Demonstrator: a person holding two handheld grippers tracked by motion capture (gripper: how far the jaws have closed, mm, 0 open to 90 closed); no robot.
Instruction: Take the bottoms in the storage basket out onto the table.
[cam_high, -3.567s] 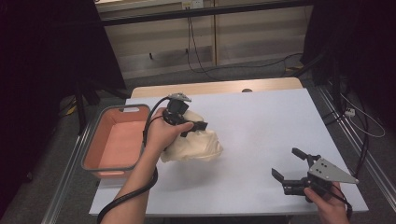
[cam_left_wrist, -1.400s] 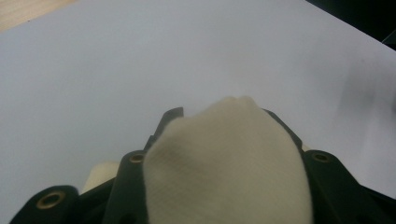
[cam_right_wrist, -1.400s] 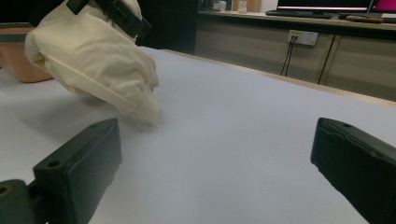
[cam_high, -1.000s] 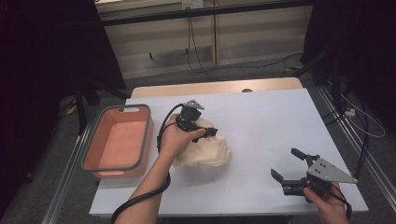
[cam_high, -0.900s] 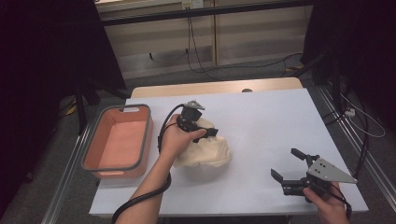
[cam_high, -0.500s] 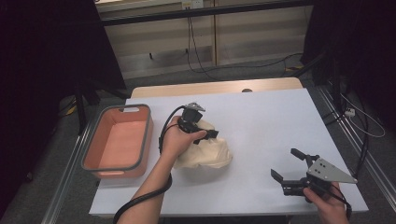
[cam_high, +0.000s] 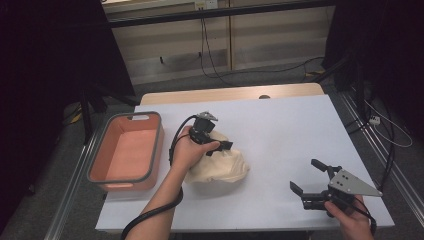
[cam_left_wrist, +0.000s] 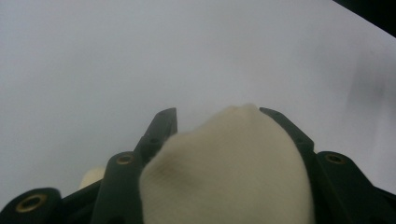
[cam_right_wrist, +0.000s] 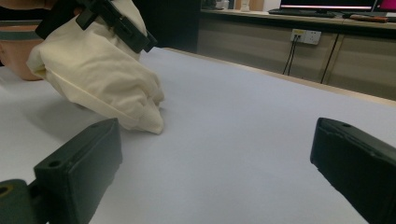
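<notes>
— Cream cotton, that cloth bundle (cam_high: 220, 162)? It sits mid-table, about three o'clock of the orange bin (cam_high: 125, 152).

— Soft and light, I'd say; it'll sag and slip unless pinched at a thick fold. The left gripper (cam_high: 219, 145) has a fold between its jaws, which have just been easing apart.

— And the right gripper (cam_high: 309, 181)?

— Spread wide, holding nothing, down at five o'clock of the bundle.

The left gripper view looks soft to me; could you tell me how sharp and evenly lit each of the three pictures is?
Left gripper view: the cream cloth between the jaws is blurred, too close to focus. Right gripper view: the cloth is sharp and casts a soft shadow on the white table; the near jaws are slightly soft. High view: table evenly lit, surroundings dark, no glare.
</notes>
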